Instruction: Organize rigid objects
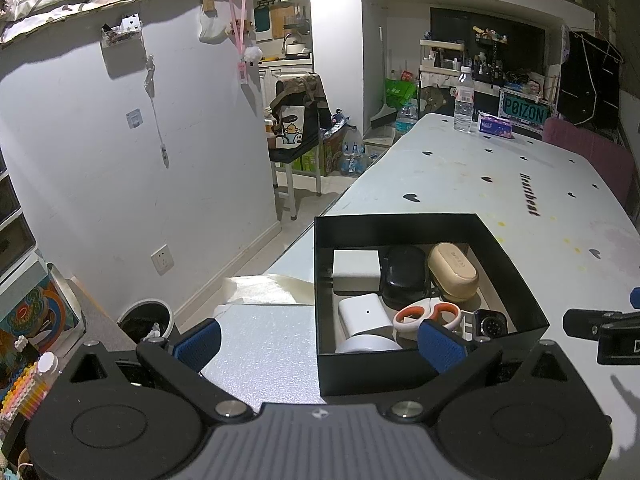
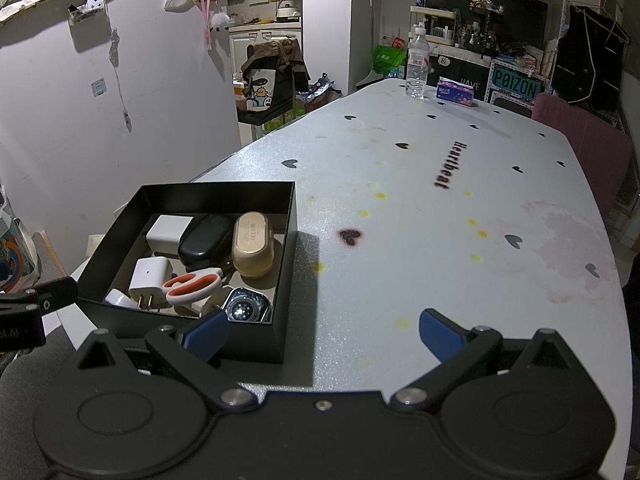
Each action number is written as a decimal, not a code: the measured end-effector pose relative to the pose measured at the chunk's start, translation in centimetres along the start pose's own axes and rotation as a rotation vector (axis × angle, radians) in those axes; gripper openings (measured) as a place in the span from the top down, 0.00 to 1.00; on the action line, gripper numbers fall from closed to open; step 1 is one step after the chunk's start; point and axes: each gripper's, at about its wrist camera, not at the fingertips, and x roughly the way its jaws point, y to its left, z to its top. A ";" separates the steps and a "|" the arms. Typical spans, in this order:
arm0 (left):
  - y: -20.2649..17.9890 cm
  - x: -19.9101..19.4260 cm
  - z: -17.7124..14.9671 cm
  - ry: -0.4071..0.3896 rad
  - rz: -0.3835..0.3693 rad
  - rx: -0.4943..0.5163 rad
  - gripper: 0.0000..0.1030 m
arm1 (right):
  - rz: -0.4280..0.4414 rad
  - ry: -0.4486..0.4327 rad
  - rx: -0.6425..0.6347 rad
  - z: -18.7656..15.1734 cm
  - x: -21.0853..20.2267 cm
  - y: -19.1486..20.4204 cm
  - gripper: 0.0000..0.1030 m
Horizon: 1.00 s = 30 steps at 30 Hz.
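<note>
Black box [image 2: 280, 280] sits near the table's [image 2: 480, 240] left edge, filled: chargers, cases, scissors [image 2: 192, 285], watch [image 2: 245, 307]. Both grippers, left [image 1: 320, 344] and right [image 2: 322, 334], gape wide, empty. Right view alone shows broad bare tabletop beside the box.

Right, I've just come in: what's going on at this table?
A person holds two grippers, left and right, both open and empty, just short of a black box on the table. Already in the box: two white chargers, black and beige cases, scissors and a watch.
</note>
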 end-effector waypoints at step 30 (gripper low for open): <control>-0.1 0.1 -0.1 0.001 0.004 0.003 0.00 | 0.001 0.002 -0.001 0.0 0.0 0.0 0.00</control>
